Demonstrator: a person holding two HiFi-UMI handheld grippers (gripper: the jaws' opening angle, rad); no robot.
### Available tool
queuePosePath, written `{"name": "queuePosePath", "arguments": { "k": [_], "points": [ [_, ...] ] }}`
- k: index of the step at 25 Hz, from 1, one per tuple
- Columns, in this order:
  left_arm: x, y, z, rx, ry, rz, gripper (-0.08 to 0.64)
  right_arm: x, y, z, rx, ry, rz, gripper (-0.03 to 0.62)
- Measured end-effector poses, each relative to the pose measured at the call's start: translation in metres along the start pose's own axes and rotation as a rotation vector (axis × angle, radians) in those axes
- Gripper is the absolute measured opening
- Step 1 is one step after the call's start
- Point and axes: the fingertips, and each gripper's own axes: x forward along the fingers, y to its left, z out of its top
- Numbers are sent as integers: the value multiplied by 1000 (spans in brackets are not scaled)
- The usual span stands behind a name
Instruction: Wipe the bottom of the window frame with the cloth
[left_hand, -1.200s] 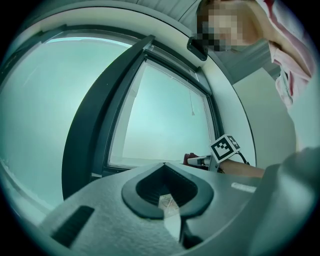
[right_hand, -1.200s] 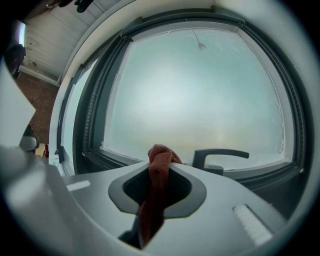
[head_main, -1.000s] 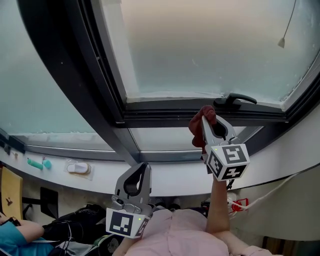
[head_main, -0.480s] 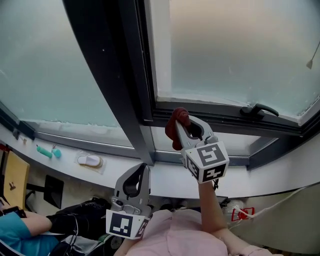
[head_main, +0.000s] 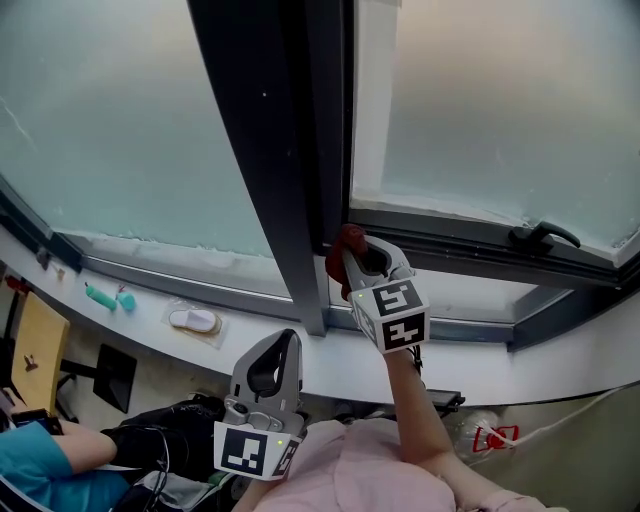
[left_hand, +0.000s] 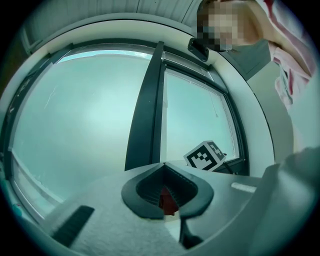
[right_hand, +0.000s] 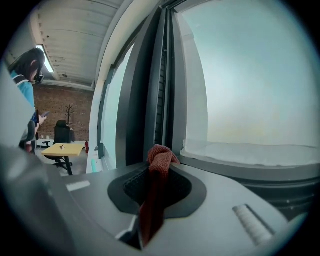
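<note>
My right gripper (head_main: 350, 256) is shut on a dark red cloth (head_main: 339, 258) and holds it against the left end of the dark bottom window frame (head_main: 450, 243), right beside the vertical post (head_main: 285, 150). In the right gripper view the cloth (right_hand: 159, 161) bunches out past the jaw tips, with the frame's bottom rail (right_hand: 245, 170) just to the right. My left gripper (head_main: 284, 340) hangs low in front of the person's body, jaws shut, away from the window. The left gripper view shows the right gripper's marker cube (left_hand: 206, 156) near the frame.
A black window handle (head_main: 543, 236) sits on the frame at the right. The white sill (head_main: 300, 365) carries teal items (head_main: 108, 297) and a white item in a packet (head_main: 195, 320). A seated person's teal sleeve (head_main: 40, 455) and a yellow table (head_main: 35, 350) are at lower left.
My right gripper has slid the cloth leftward along the bottom frame, from near the handle to the vertical post. The left gripper has stayed put.
</note>
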Motion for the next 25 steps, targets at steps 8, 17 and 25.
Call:
{"name": "queuePosePath", "arguments": {
  "k": [8, 17, 25],
  "points": [
    [5, 8, -1, -7, -5, -5, 0, 5, 0, 3, -22, 29, -1, 54],
    [6, 4, 0, -4, -6, 0, 0, 5, 0, 3, -62, 28, 3, 52],
    [7, -2, 2, -4, -7, 2, 0, 4, 0, 0, -80, 41, 18, 54]
  ]
}}
